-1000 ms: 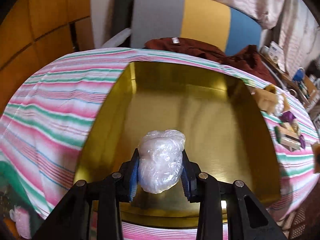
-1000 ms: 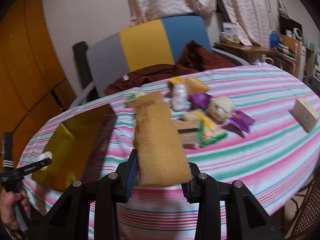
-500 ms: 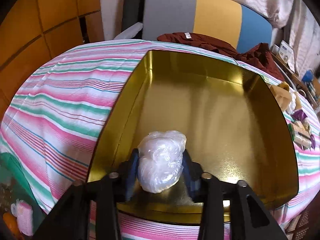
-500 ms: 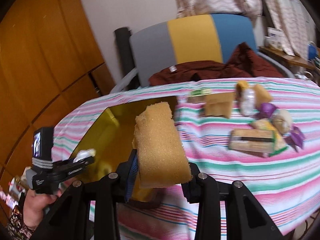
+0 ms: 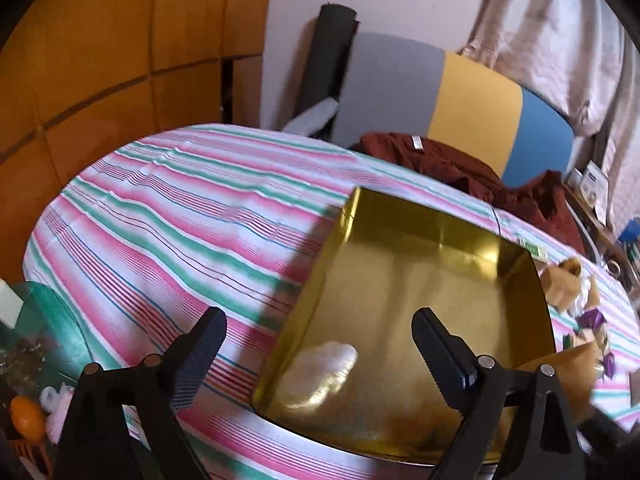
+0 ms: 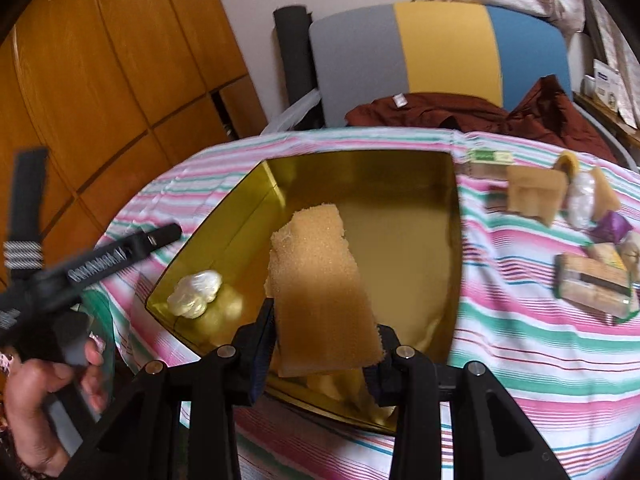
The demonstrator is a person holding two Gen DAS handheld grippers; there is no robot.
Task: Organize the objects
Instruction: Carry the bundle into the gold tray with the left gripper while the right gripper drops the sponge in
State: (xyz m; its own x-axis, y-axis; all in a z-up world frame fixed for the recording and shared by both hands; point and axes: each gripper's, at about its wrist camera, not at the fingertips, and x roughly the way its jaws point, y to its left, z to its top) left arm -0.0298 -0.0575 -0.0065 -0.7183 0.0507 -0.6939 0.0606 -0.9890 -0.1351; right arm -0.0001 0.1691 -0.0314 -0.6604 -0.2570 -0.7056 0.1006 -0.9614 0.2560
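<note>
1. The right gripper [image 6: 326, 340] clenches a yellow sponge [image 6: 320, 292], its long axis pointing away over the gold tray [image 6: 454, 240].
2. The left gripper [image 5: 316, 344], jaws just opened, has released the plastic-wrapped bundle [image 5: 326, 370] in the tray's near-left corner.
3. Only the right wrist view shows the person's hand [image 6: 44, 396].

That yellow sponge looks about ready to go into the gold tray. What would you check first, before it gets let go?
1. Sponge firmly held by the right tongs: ok, pinched on both sides.
2. Sponge over the gold tray, not the striped cloth: ok.
3. Free floor in the tray to land on: ok, the middle is bare.
4. Plastic-wrapped bundle out of the way: ok, it lies in the near left corner, apart from the sponge.
5. Left tongs clear: ok, jaws have just been opening, nothing between them, off to the tray's left.
6. Sponge low enough to drop gently: cannot tell.
</note>
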